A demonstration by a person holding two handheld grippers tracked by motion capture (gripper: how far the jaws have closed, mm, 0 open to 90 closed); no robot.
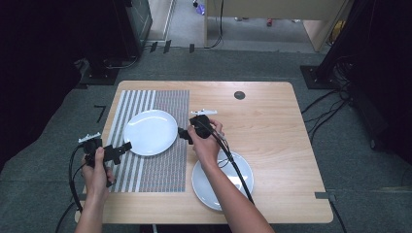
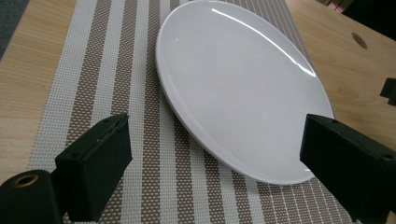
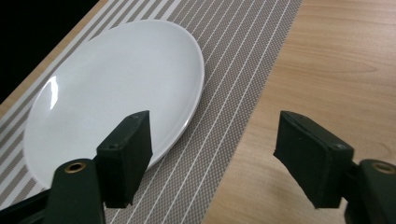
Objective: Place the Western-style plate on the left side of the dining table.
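The left gripper sits just off the near-left rim of the white plate, its jaws spread with nothing between them; in the left gripper view the plate's edge lies ahead of the open jaws, untouched.

The plate is round, shallow, plain glossy white, with streaks of light across its surface. It lies flat on the striped placemat, toward the mat's far half, in the left part of the table.

The right gripper hangs by the plate's right rim over the mat's right edge, its jaws also spread and empty; in the right gripper view one jaw stands over the plate's rim and the other over bare wood.

A second white plate rests near the table's near edge, partly under the person's right forearm.

The mat is woven, brown and white, wide stripes at its left and fine ones at its right. The table is light wood with a dark round hole near the far edge. Around it is grey carpet, with cables and dark stands on both sides.
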